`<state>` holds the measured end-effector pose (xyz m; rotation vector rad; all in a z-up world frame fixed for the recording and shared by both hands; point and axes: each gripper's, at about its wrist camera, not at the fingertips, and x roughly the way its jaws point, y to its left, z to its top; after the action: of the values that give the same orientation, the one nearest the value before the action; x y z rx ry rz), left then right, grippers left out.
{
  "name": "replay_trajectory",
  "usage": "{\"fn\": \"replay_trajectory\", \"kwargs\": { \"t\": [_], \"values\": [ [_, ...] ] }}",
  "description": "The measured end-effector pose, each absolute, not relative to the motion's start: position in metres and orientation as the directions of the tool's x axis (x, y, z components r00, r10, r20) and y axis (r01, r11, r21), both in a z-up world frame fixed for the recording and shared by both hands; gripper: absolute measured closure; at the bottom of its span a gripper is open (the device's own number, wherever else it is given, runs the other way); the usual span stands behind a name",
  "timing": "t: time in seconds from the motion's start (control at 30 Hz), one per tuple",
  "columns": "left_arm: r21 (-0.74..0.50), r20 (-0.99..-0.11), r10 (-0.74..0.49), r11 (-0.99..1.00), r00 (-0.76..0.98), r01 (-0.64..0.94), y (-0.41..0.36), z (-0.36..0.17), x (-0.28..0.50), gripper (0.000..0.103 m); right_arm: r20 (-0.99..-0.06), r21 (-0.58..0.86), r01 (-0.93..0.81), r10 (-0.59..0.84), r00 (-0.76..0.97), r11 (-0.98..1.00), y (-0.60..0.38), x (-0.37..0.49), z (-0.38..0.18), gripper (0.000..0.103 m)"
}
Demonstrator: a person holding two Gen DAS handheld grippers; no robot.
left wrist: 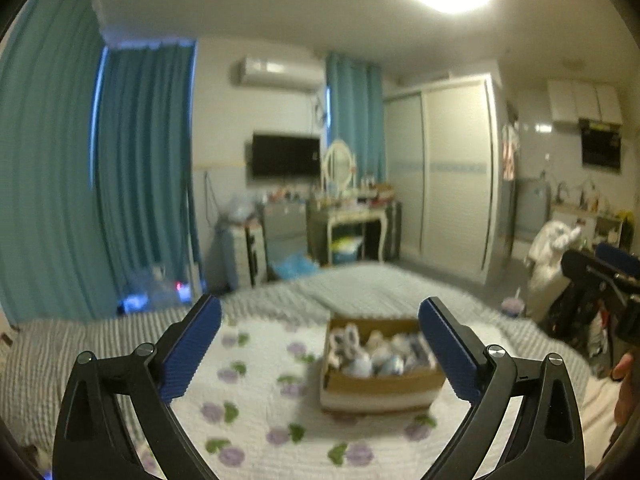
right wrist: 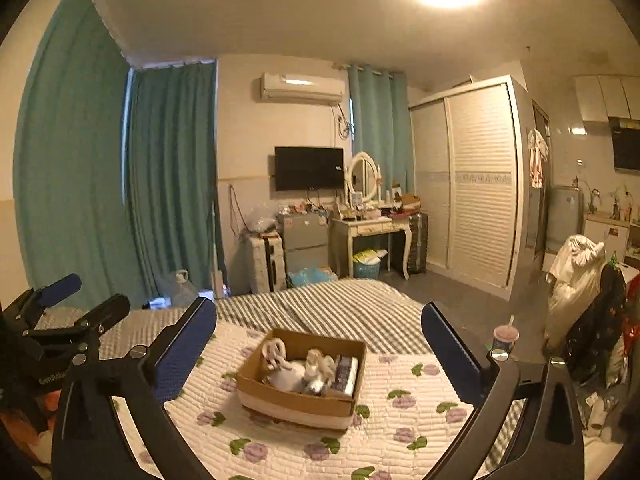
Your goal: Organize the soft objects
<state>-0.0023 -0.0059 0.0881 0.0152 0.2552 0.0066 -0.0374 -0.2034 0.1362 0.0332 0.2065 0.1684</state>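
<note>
A brown cardboard box (right wrist: 298,402) sits on a white quilt with purple flowers (right wrist: 404,428) on the bed. It holds several soft toys and a folded cloth, among them a white plush (right wrist: 286,376). The box also shows blurred in the left wrist view (left wrist: 380,390). My left gripper (left wrist: 320,354) is open and empty, above the quilt in front of the box. My right gripper (right wrist: 320,356) is open and empty, hovering short of the box. The left gripper also shows at the left edge of the right wrist view (right wrist: 60,312).
A striped grey blanket (right wrist: 320,308) covers the far half of the bed. A cup with a straw (right wrist: 505,336) stands at the bed's right side. A chair draped with clothes (right wrist: 580,280) is at the right. A dresser, TV and wardrobe line the far wall.
</note>
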Motion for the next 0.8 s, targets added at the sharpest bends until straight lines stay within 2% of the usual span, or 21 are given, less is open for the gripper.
{"fn": "replay_trajectory", "kwargs": {
  "t": [0.2, 0.33, 0.8],
  "values": [
    [0.036, -0.338, 0.023, 0.999, 0.941, -0.012, -0.01, 0.045, 0.022, 0.002, -0.28, 0.054, -0.151, 0.16, 0.947, 0.987, -0.198, 0.001, 0.074, 0.0],
    [0.052, -0.348, 0.024, 0.999, 0.937, -0.007, -0.014, 0.033, 0.027, 0.002, -0.329, 0.041, -0.143, 0.149, 0.933, 0.989, -0.196, 0.021, 0.046, 0.0],
    [0.06, -0.374, 0.016, 0.998, 0.927, 0.007, -0.011, 0.023, 0.028, 0.002, -0.379, 0.099, -0.129, 0.157, 0.912, 0.987, -0.202, 0.042, 0.018, 0.0]
  ]
}}
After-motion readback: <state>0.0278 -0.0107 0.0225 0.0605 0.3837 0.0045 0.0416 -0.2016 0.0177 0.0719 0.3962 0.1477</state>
